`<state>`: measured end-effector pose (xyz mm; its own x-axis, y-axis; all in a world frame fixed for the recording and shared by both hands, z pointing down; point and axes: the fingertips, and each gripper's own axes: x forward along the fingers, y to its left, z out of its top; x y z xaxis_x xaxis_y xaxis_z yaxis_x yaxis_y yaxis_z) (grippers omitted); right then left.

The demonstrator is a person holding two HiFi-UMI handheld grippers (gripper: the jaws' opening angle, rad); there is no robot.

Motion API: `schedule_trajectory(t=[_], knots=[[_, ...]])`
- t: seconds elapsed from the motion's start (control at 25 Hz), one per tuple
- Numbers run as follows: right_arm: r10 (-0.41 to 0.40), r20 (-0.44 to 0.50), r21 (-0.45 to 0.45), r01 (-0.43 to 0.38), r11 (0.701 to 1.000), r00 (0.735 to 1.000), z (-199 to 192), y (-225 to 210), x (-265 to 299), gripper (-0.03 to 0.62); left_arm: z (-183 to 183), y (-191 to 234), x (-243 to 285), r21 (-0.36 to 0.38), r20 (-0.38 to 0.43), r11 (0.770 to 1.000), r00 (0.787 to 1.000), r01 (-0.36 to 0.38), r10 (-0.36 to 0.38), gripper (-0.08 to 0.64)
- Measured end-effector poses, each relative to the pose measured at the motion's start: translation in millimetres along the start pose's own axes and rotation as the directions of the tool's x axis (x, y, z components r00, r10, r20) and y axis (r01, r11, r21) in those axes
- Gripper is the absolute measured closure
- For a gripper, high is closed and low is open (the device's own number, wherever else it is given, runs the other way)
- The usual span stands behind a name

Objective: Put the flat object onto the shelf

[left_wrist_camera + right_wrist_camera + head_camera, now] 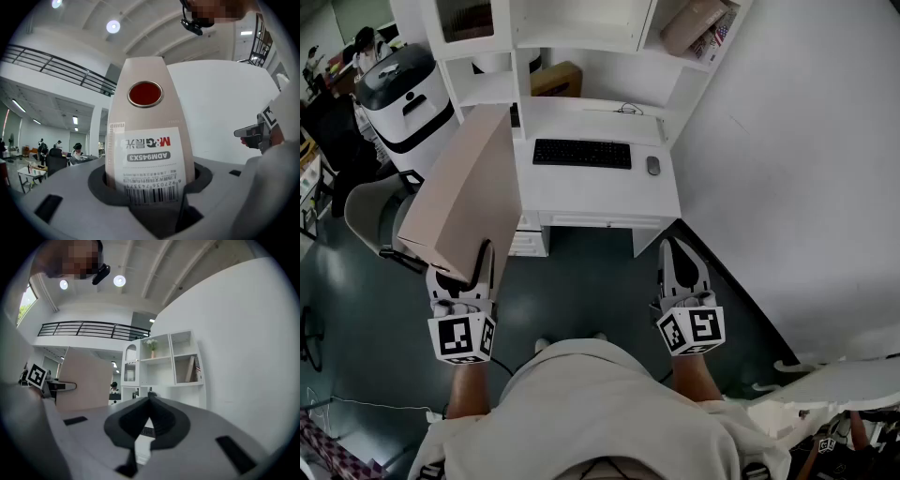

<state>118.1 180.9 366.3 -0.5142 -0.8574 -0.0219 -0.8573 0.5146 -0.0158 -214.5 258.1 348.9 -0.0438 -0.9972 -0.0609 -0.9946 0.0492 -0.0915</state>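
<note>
A flat beige file box (469, 187) is held upright and tilted in front of the desk, with my left gripper (473, 261) shut on its lower edge. The left gripper view shows its narrow spine (147, 122), with a red disc and a barcode label, clamped between the jaws of the left gripper (150, 185). My right gripper (675, 251) hovers beside it at the right, shut and with nothing in it. The white shelf unit (581, 28) rises above the desk. In the right gripper view the shelf unit (161, 359) stands ahead, the box (77, 378) is at the left, and the right gripper (150, 397) has its jaw tips meeting.
A white desk (600, 192) carries a black keyboard (581, 153) and a mouse (652, 165). A beige chair (370, 214) and a white appliance with a black lid (403, 89) stand at the left. A white wall (797, 141) runs along the right. Books lie in a right shelf compartment (698, 28).
</note>
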Motion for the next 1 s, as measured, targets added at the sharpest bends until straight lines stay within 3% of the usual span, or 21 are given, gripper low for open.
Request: schedule_trajectory(t=[0.44, 1.0], knots=[[0.034, -0.003, 0.02, -0.034, 0.999, 0.999, -2.4, -1.1, -5.1, 0.589, -5.5, -6.1, -2.4, 0.007, -0.01, 1.0, 1.0, -0.003, 0.003, 0.279], [0.116, -0.018, 0.014, -0.116, 0.993, 0.993, -3.8, -50.2, -13.1, 0.589, 8.6, -43.9, 12.2, 0.059, -0.003, 0.995, 0.997, -0.083, 0.083, 0.279]])
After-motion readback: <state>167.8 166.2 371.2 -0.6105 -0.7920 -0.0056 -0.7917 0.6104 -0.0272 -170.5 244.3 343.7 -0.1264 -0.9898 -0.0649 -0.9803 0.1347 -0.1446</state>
